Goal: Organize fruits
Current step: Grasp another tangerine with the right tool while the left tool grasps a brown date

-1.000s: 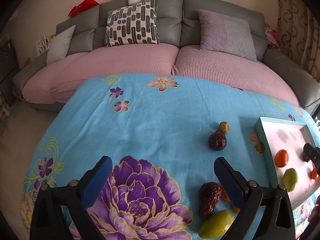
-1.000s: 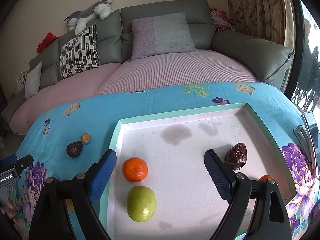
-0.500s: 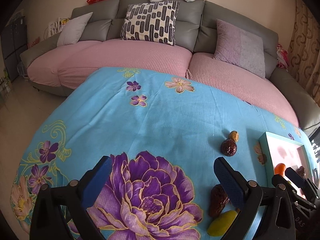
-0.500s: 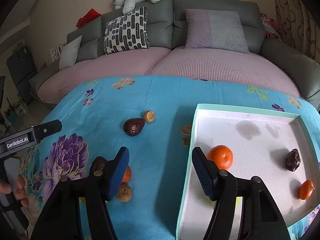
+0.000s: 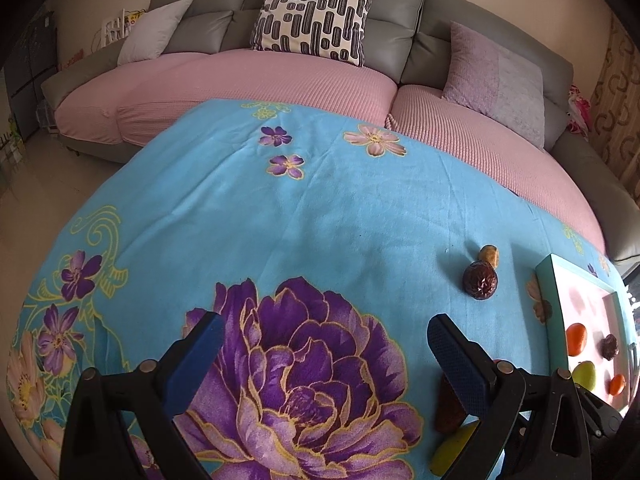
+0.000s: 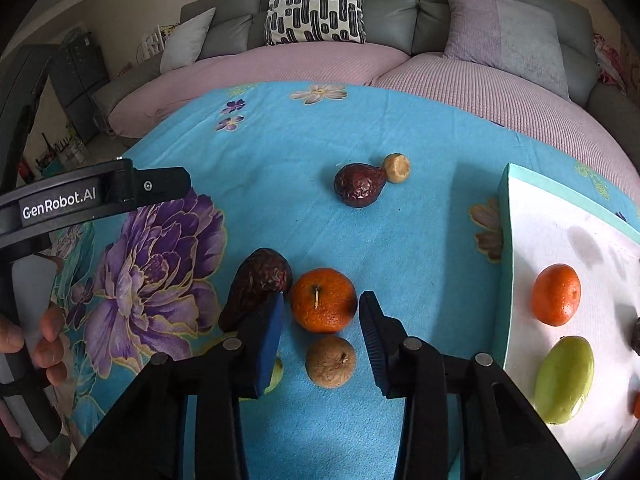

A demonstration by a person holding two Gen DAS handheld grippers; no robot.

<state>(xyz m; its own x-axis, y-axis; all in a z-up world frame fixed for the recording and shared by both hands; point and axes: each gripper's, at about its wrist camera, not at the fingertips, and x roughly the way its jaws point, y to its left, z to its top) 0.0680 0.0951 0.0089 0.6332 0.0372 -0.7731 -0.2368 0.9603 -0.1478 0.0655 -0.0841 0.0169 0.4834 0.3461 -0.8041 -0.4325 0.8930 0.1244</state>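
The worktop has a blue flower cloth. The tray sits on its right side w/ an orange, a green fruit & other bits inside. The right tongs are spread wide around a loose orange, not touching it. A dark wrinkly fruit sits beside the left finger, maybe touching. The left tongs are spread too, over the purple flower, holding nothing.

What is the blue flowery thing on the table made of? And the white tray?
The blue flowered cover looks like soft woven cloth: matte, slightly fuzzy, with faint creases. The tray looks like stiff card or foam board, with a matte white floor and pale green walls; I can't tell which.
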